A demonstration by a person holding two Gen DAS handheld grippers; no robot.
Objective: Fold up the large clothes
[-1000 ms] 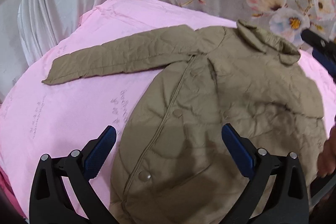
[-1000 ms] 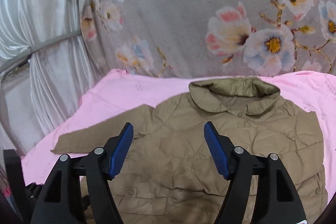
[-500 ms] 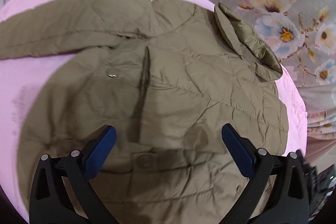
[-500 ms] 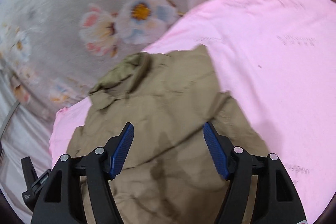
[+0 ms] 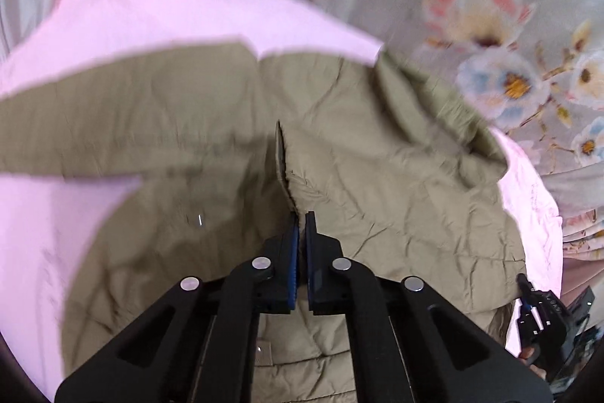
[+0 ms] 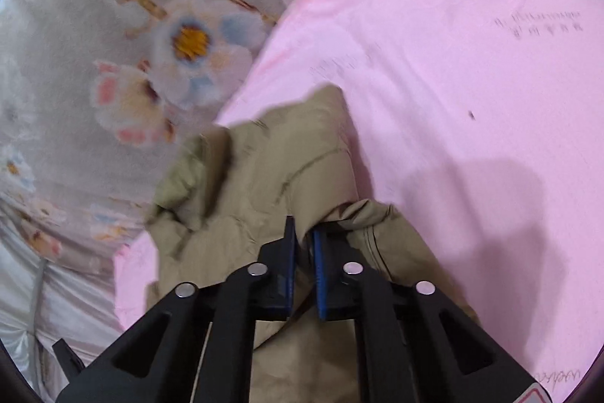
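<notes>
Olive quilted jacket (image 5: 377, 176) lies spread on the pink bed sheet (image 5: 151, 6), collar at the far edge. Your left claw (image 5: 302, 225) is pressed together, pinching the front placket edge mid-body. Your right claw (image 6: 304, 233) is closing, with a fold of jacket edge between its pads. The jacket's long axis runs away from both claws; the sleeve extends to the left, so the left claw is nearer it.
</notes>
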